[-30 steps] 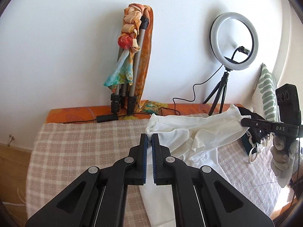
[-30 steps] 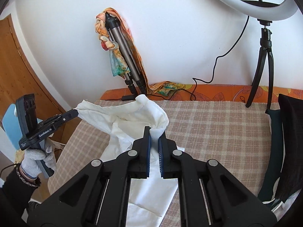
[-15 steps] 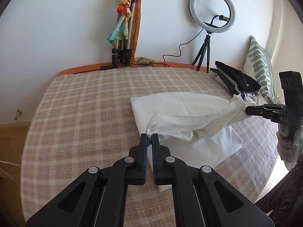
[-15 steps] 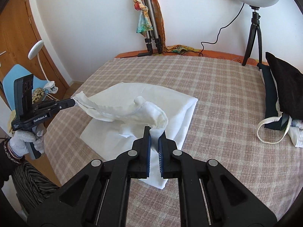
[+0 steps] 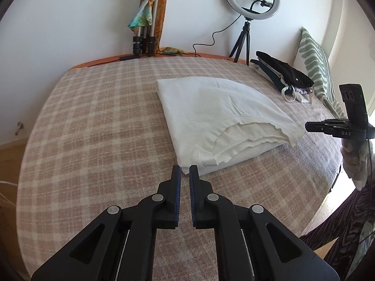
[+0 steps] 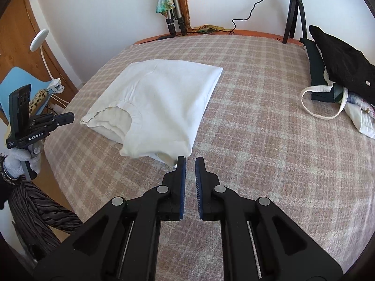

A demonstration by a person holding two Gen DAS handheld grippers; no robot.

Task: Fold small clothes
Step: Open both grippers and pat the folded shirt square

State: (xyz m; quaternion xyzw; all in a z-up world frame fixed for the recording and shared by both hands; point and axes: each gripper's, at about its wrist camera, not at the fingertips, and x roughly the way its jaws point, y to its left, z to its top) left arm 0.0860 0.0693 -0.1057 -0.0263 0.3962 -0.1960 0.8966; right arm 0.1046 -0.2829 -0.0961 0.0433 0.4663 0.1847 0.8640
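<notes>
Both grippers, left (image 5: 184, 169) and right (image 6: 190, 161), are released, empty, just short of the shirt's near edge. One folded white shirt (image 5: 218, 114) lies on the checked bed (image 5: 93, 126).

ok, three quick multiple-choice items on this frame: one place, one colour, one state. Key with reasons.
1. Where does the white garment lie?
A. on the checked bed cover
B. on the floor
C. over the tripod

2. Colour of the top piece in the clothes pile by the pillow?
A. red
B. black
C. yellow

3. The left tool and right tool are:
A. both clamping the garment
B. both open, holding nothing
C. one clamped

Key: 1 A, it lies folded flat on the cover; 2 B, black fabric tops the pile; 3 B, bare gaps show between the pads.
</notes>
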